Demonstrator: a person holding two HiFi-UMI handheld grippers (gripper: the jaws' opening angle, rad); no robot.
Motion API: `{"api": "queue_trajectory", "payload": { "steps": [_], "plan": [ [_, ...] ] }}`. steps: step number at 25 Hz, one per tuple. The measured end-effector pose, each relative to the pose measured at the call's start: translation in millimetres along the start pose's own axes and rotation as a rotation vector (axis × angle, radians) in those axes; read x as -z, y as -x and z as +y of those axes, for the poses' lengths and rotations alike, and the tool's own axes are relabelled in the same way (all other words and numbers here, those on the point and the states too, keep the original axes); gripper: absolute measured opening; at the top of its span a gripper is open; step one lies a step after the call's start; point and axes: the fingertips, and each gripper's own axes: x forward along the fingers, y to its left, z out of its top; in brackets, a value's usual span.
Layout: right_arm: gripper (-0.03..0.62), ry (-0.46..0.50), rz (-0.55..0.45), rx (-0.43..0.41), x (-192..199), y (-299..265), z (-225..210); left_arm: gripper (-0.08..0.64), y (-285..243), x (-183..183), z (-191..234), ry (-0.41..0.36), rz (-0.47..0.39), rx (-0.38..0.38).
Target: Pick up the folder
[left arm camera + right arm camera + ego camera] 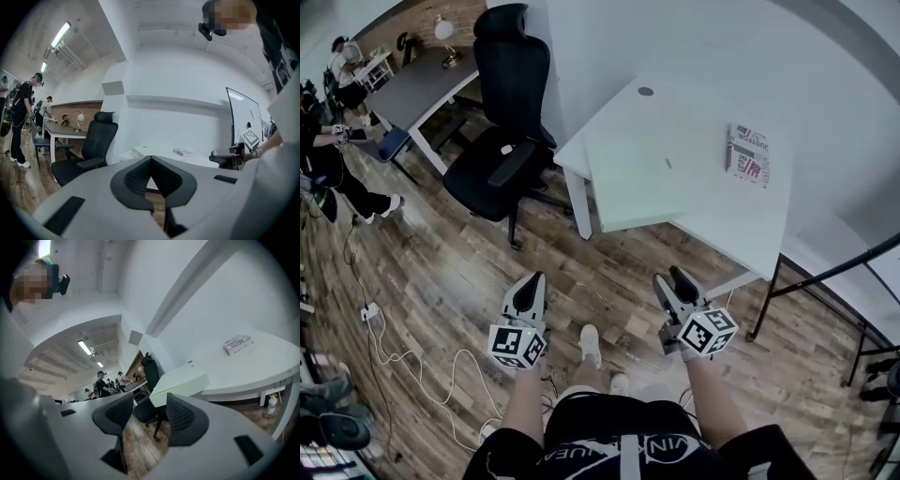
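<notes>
A wooden floor fills most of the head view. On it stands a white table, ahead of the person and a little to their right. A black chair stands just beside the table's left end, and a grey table with a lamp stands farther off at the upper left. People stand near it along the left edge.

The folder, pale green, lies flat on the white table at the near left corner. In the right gripper view its edge juts a little past the table's rim.

The left gripper is held low over the floor, well short of the table. Its jaws are closed tip to tip with nothing between them. The right gripper hangs beside it, also apart from the table. Its jaws stand partly apart and hold nothing, with only floor and chair seen through the gap.

A book lies toward the table's right side, well apart from the folder. A white cable trails across the floor at the lower left.
</notes>
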Motion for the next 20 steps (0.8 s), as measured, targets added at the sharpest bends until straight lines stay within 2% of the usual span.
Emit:
{"api": "queue_trajectory", "payload": {
  "steps": [20],
  "plan": [
    [0.241,-0.165,0.021,0.079,8,-86,-38,0.012,-107,15,42,0.021,0.079,0.103]
  ]
}}
